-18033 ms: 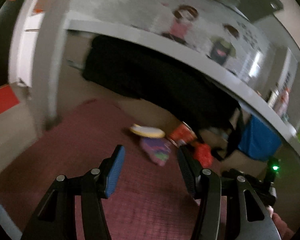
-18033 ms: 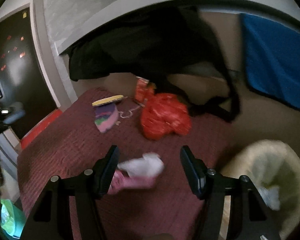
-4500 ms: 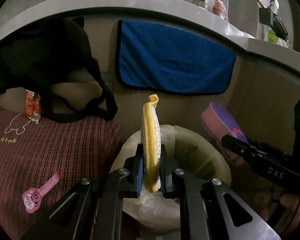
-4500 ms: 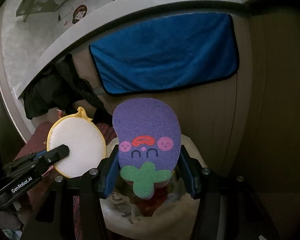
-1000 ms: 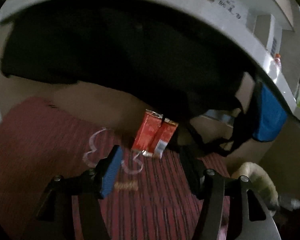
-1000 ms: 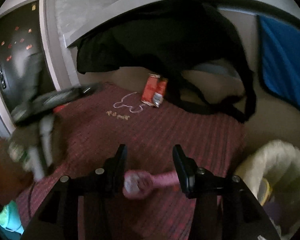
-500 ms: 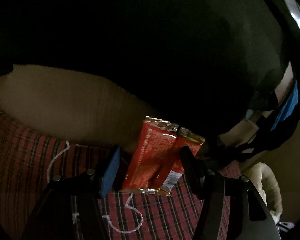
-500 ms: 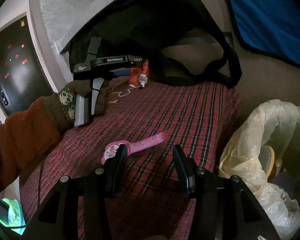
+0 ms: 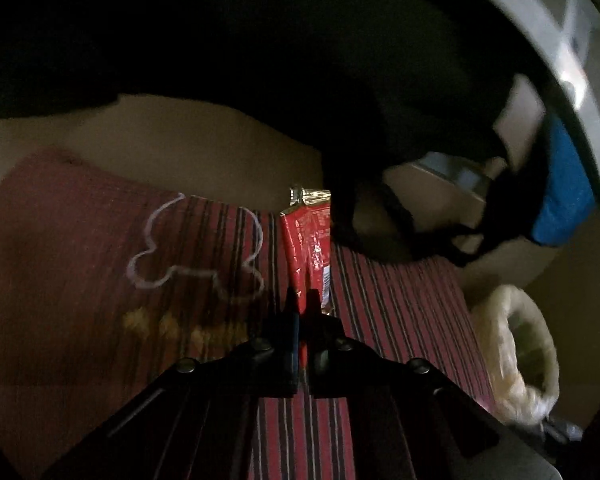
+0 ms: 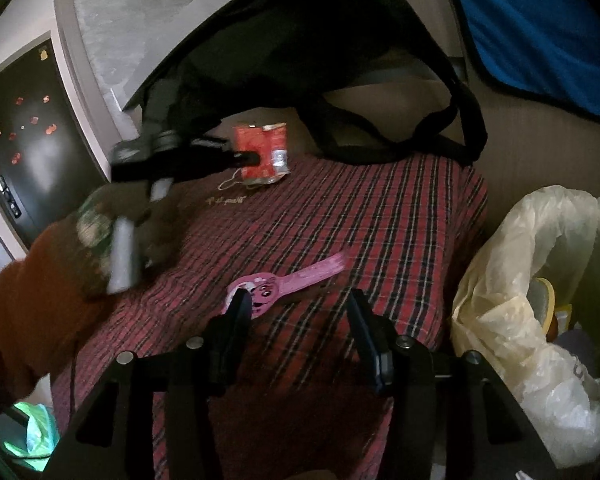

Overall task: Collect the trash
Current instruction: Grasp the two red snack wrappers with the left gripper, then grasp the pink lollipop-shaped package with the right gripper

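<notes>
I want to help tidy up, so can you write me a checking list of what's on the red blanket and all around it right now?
Surface: red plaid blanket, mostly bare.
Job's things: red snack wrapper at the far edge; pink paddle-shaped toy lying flat; bin lined with a yellowish bag at the right, some items already inside.
Clutter: black bag with straps hanging onto the blanket.
Grippers: left hand-held gripper has just closed, shut on the red snack wrapper; right hand-held gripper open, jaws just widened, hovering near the pink toy, nothing between them.
Cables: nothing seen.
Surroundings: blue towel on the wall; green bag on the floor.
</notes>
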